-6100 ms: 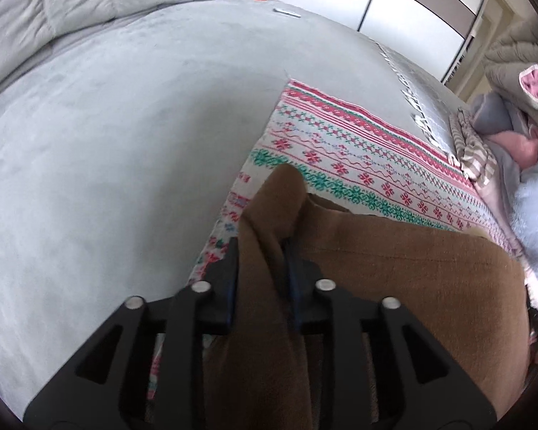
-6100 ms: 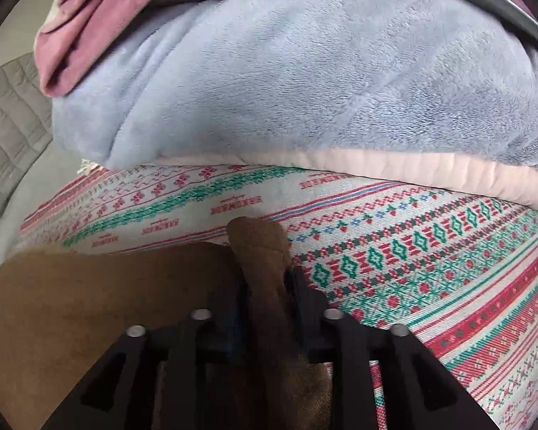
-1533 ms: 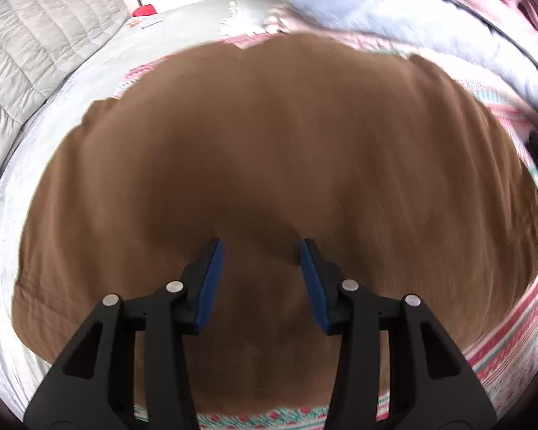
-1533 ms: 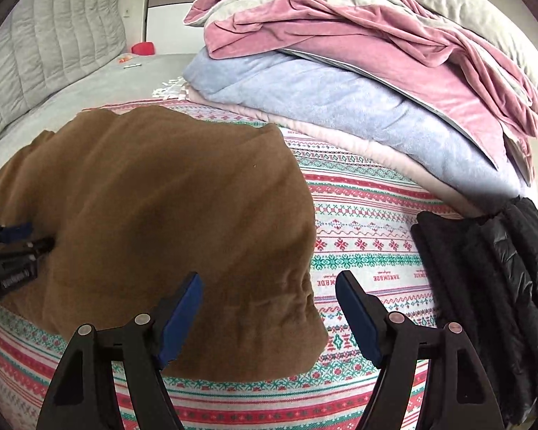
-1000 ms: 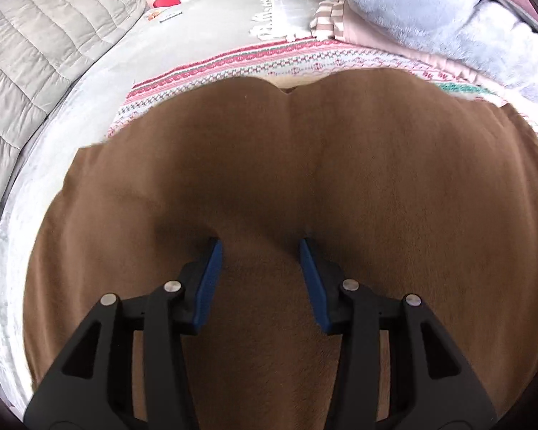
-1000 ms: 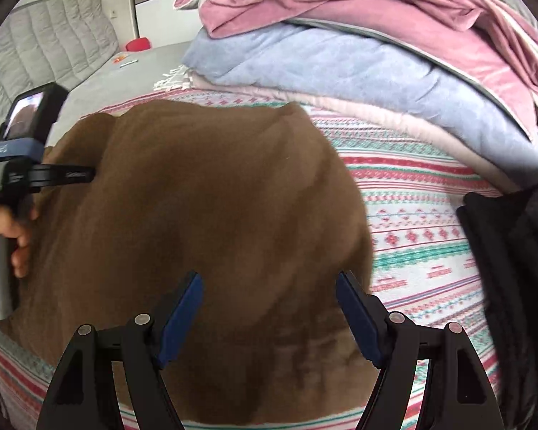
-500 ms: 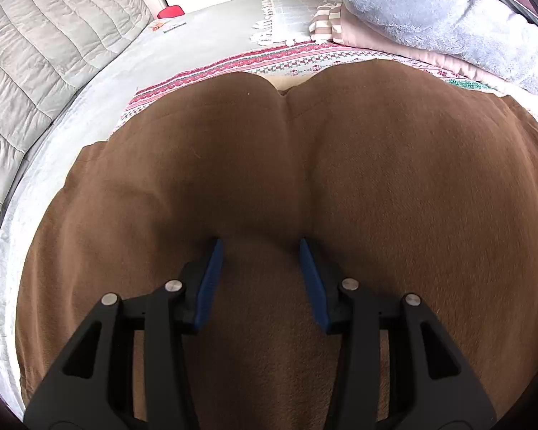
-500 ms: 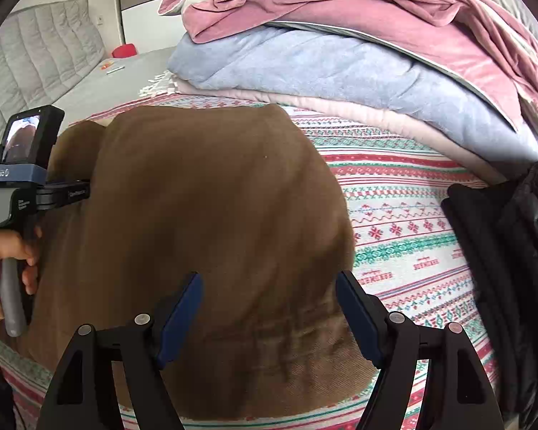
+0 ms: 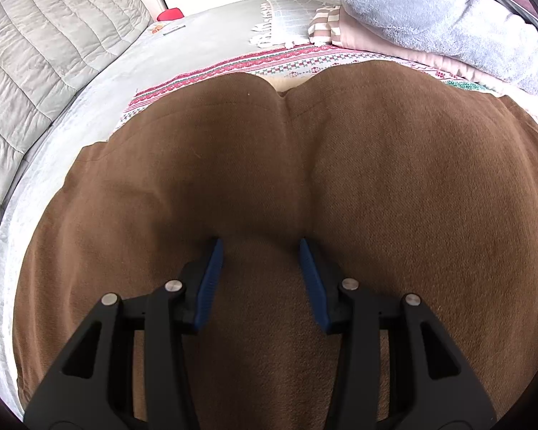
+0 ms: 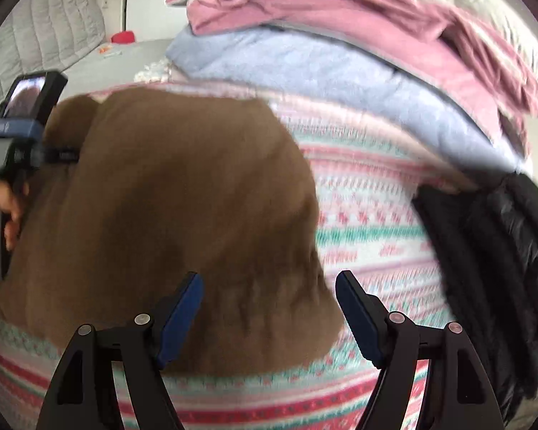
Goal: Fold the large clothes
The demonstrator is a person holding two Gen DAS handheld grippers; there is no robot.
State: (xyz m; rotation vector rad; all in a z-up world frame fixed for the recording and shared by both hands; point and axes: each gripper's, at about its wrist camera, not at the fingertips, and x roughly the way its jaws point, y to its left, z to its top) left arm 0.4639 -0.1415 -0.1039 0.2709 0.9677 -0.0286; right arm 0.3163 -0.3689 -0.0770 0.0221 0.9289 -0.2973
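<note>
Six seconds back each hand-held gripper was clenched on a bunched edge of the brown garment (image 9: 358, 186); now both have let go. The left hand-held gripper (image 9: 260, 251) has its blue pads parted with only flat brown cloth beneath and between them, nothing pinched. The right hand-held gripper (image 10: 269, 286) stands wider still, its jaws apart over the near right corner of the garment, empty.

The garment itself has gone from a gathered bundle to a broad, fairly smooth slab spread on the patterned blanket (image 10: 369, 215), which lies on the grey bed (image 9: 100, 107). Ahead of the left hand-held gripper a seam or fold line runs away from the jaws toward a notch at the far edge. Seen from the right hand-held gripper, the garment fills the space ahead and to the left, and its rounded right edge ends short of the black puffer jacket (image 10: 491, 268) off to the right. The stack of folded blankets (image 10: 340, 71) sits beyond it, clear of the brown cloth. The hand (image 10: 3, 208) holding the left tool shows at the far left of the right view.

In the last second the left tool has kept where it was, while the right view has shifted and blurred, so that side is on the move.

My reading: the lay-down or a fold is done, and the right side is lining up a fresh grasp.
</note>
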